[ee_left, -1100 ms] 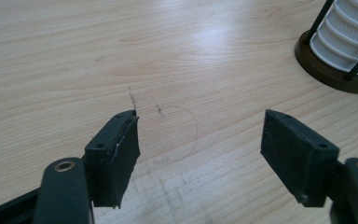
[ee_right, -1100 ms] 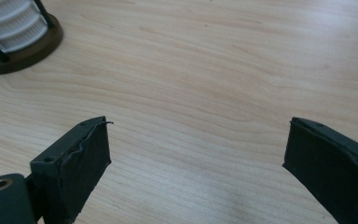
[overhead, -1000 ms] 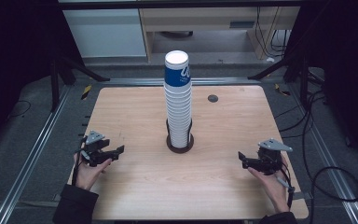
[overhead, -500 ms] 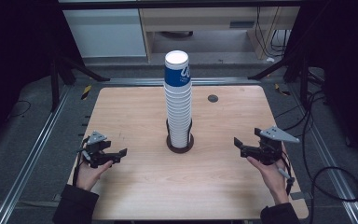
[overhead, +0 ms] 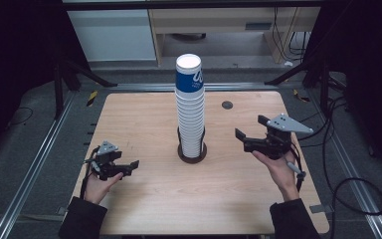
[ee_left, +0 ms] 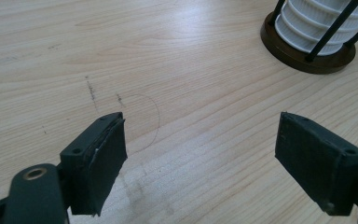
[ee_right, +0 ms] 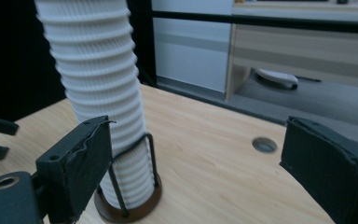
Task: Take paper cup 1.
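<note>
Tall stack of paper cups [overhead: 189,107] standing in a dark round holder [overhead: 192,152], middle of the wooden table [overhead: 144,199]. Left gripper [overhead: 129,167] low by the table, wide open, empty. Right gripper [overhead: 248,133] raised beside the stack, just opening, nothing between.
</note>
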Action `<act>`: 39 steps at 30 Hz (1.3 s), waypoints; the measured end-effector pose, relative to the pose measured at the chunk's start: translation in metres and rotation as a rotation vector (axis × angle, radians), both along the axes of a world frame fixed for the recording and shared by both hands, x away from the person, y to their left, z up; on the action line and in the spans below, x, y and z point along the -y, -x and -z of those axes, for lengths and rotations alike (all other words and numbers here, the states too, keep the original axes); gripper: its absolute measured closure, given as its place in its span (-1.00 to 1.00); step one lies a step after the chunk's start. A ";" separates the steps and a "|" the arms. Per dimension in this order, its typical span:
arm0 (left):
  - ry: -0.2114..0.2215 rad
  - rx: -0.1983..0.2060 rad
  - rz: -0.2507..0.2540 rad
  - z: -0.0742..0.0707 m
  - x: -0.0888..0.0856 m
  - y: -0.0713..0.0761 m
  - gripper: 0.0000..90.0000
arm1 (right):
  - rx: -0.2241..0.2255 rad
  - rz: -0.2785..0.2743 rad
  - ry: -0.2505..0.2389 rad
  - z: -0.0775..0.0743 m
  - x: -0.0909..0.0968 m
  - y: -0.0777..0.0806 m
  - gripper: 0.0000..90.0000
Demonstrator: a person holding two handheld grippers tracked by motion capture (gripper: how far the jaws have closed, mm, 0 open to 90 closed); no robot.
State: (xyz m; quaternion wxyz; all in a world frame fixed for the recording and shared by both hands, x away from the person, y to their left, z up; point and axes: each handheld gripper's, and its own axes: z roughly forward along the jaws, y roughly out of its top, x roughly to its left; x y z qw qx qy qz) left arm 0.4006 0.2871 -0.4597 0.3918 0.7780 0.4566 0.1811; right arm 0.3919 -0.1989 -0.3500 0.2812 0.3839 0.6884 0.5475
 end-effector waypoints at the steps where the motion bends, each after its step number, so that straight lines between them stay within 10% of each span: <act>1: -0.002 -0.003 0.001 0.000 0.000 0.000 -0.65 | 0.020 -0.019 0.008 -0.010 -0.009 -0.003 -0.81; 22: -0.003 0.002 0.018 0.001 0.004 0.001 -0.62 | 0.120 -0.143 -0.081 -0.075 -0.061 -0.026 -0.84; 39: 0.001 -0.002 0.036 0.002 0.007 0.001 -0.62 | 0.130 -0.204 -0.097 -0.098 -0.112 -0.054 -0.84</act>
